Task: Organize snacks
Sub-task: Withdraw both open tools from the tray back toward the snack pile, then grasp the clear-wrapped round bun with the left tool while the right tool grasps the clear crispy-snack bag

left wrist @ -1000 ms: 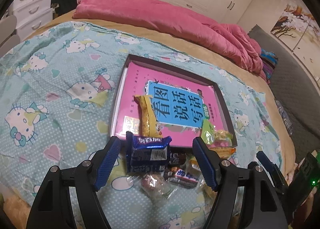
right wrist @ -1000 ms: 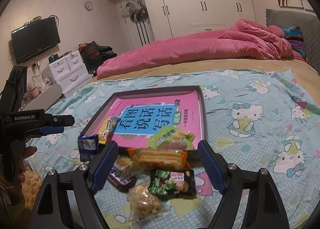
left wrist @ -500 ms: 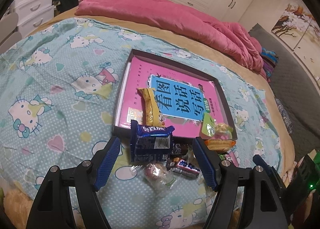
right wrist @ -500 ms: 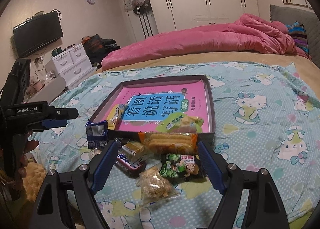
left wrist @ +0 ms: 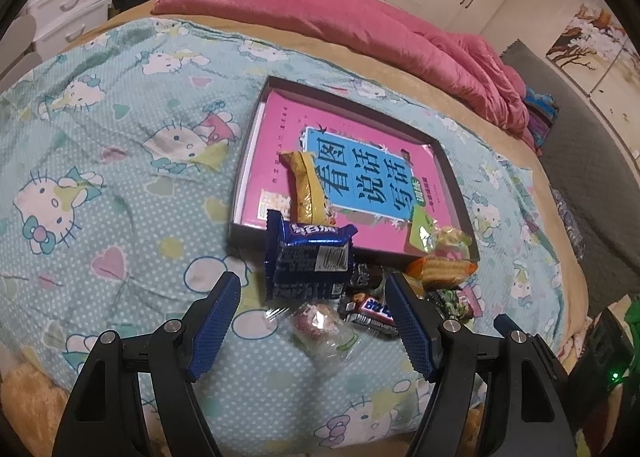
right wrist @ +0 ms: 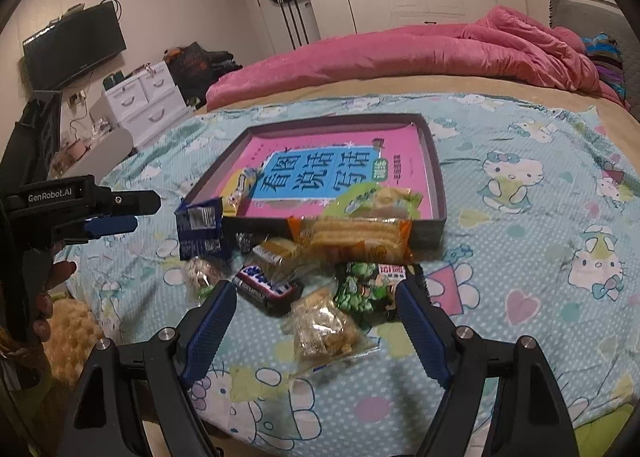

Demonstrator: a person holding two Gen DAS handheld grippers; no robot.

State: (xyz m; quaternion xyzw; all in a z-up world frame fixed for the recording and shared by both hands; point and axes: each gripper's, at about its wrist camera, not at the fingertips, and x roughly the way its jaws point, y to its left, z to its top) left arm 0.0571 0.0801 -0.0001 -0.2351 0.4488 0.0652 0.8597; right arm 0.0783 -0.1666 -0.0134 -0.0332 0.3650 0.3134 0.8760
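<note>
A shallow dark tray (left wrist: 456, 197) (right wrist: 436, 177) with a pink book in it lies on the bed. A yellow snack bag (left wrist: 306, 189) and a green packet (left wrist: 422, 229) lie inside it. Loose snacks sit in front of the tray: a blue packet (left wrist: 310, 261) (right wrist: 200, 233), an orange cracker pack (right wrist: 352, 237), a dark candy bar (right wrist: 266, 287), a green pea bag (right wrist: 368, 289) and a clear bag (right wrist: 324, 327). My left gripper (left wrist: 314, 321) is open just short of the blue packet. My right gripper (right wrist: 316, 331) is open around the clear bag and candy bar.
The bed has a Hello Kitty sheet (left wrist: 100, 177) and a pink quilt (right wrist: 400, 53) at the far side. White drawers (right wrist: 140, 105) and a television (right wrist: 72, 45) stand beyond the bed's left. The bed's near edge lies just under both grippers.
Both grippers have drawn back a little from the tray, so the snack pile sits further forward between the fingers. No snack has moved.
</note>
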